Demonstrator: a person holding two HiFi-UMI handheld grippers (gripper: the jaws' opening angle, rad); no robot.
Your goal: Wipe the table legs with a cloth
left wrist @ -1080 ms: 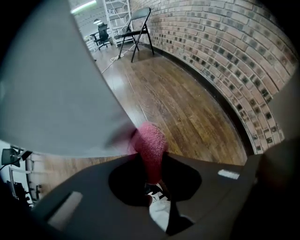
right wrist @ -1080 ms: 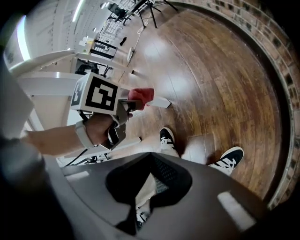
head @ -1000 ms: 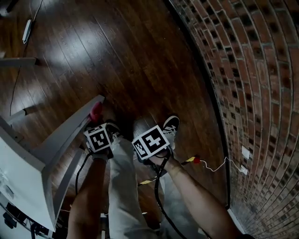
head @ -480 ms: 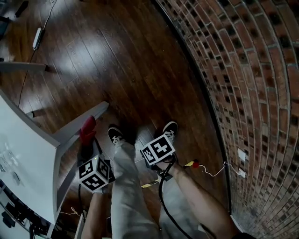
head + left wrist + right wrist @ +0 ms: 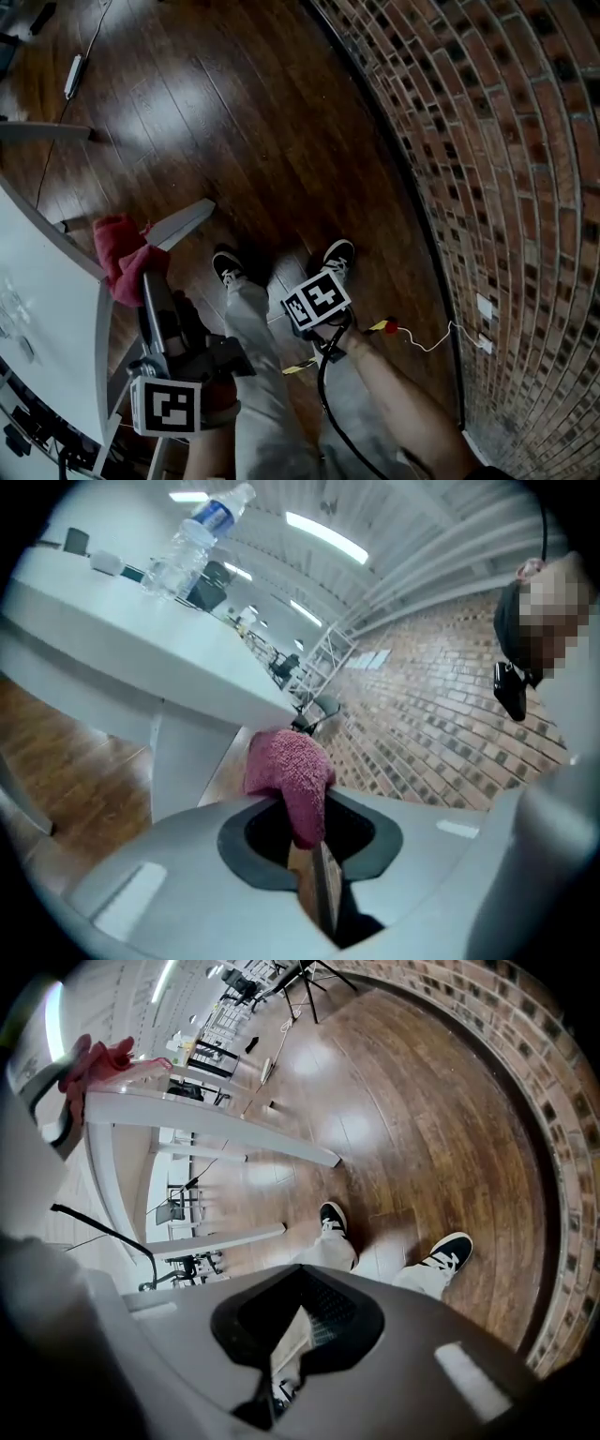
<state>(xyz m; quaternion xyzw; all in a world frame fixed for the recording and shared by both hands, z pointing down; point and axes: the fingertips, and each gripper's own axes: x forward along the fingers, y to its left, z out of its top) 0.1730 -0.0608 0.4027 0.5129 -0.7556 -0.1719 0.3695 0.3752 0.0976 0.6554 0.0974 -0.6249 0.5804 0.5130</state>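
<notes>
Cloth (image 5: pixel 118 255) higher, beside table leg (image 5: pixel 183 222)

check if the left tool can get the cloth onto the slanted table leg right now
Probably yes: the left tool, shut on the red cloth, holds it right by the upper end of the slanted table leg, and nothing shows between them.

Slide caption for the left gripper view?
Left hand-held gripper grips red cloth, white table leg just beyond.
</notes>
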